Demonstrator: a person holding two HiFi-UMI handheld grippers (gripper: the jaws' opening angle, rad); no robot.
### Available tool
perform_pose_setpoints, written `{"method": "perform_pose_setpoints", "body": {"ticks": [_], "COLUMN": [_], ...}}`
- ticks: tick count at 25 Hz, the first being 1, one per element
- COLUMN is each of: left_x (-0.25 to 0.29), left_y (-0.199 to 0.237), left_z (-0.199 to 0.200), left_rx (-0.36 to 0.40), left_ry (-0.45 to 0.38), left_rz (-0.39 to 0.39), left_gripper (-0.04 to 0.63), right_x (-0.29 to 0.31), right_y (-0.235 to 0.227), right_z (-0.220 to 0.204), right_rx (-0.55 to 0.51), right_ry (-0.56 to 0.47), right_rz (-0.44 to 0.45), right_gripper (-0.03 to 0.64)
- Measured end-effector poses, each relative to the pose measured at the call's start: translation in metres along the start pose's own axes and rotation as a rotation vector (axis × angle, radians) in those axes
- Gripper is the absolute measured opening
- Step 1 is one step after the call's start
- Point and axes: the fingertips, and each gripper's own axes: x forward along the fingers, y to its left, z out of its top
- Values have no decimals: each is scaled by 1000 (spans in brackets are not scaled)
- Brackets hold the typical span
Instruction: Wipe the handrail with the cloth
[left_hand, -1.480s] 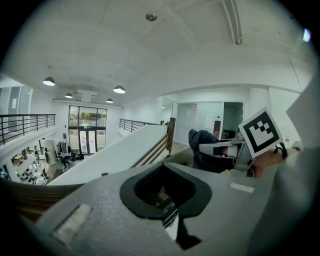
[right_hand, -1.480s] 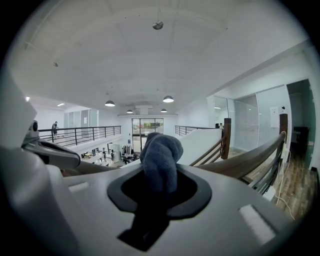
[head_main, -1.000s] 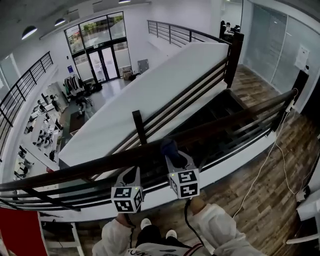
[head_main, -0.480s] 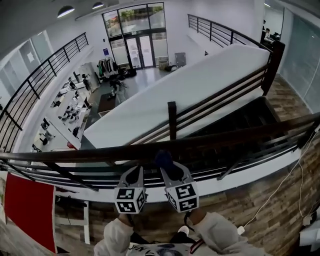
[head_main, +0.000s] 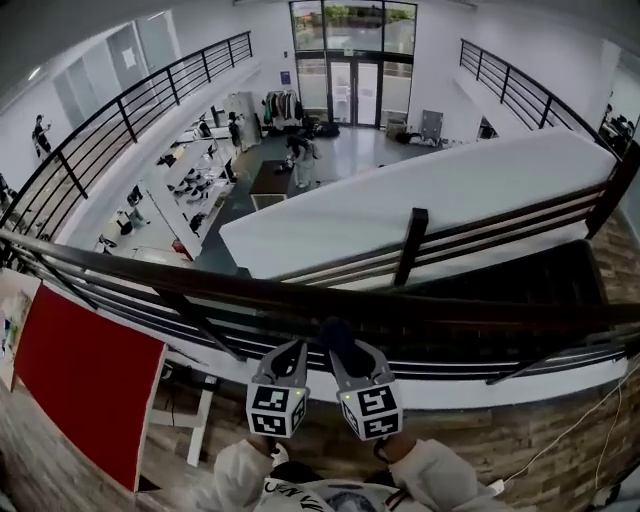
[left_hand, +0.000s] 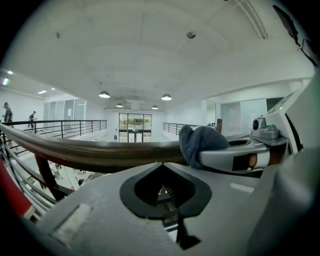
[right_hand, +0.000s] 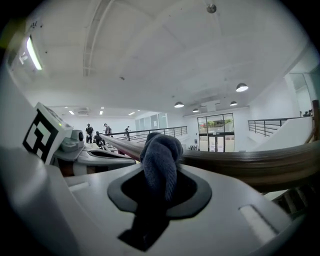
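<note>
Looking down in the head view, the dark cloth (head_main: 333, 334) sits on the handrail (head_main: 200, 288), beside the left tool (head_main: 291, 352). The left gripper view shows that tool's jaws together and empty, near the rail. The right gripper view shows the right tool (right_hand: 159, 192) clamped on the cloth; held only by a bunched end, it could probably slide off the rounded rail under uneven pressure.

Two-storey shop or showroom, I'd say: mezzanine handrail (head_main: 200, 286), glass doors (head_main: 352, 90) downstairs, clothes rack (head_main: 283, 105) (wood floor (head_main: 545, 450) up here).
</note>
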Motion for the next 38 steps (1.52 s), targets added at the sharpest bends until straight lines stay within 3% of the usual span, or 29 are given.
{"method": "perform_pose_setpoints", "body": {"ticks": [8,19,30,34,38], "left_x": [-59,-81,-52,-39,-32], "left_y": [174,322,408,422,425], "left_z": [-50,-91,-142,-145,-145], "left_rx": [-87,-134,-138,-135,-122], "left_ry": [17,12,13,19,25], "left_rz": [119,199,256,252,240], "left_gripper": [3,3,3,3,3], "right_x": [124,262,357,382,398], "right_y": [137,238,254,257,266], "right_z": [-33,-66,-100,-100,-98], "right_rx": [2,11,32,29,-41], "right_ry": [81,187,200,190,227], "right_rz": [82,92,62,57,53], "right_gripper": [94,94,94,94,94]}}
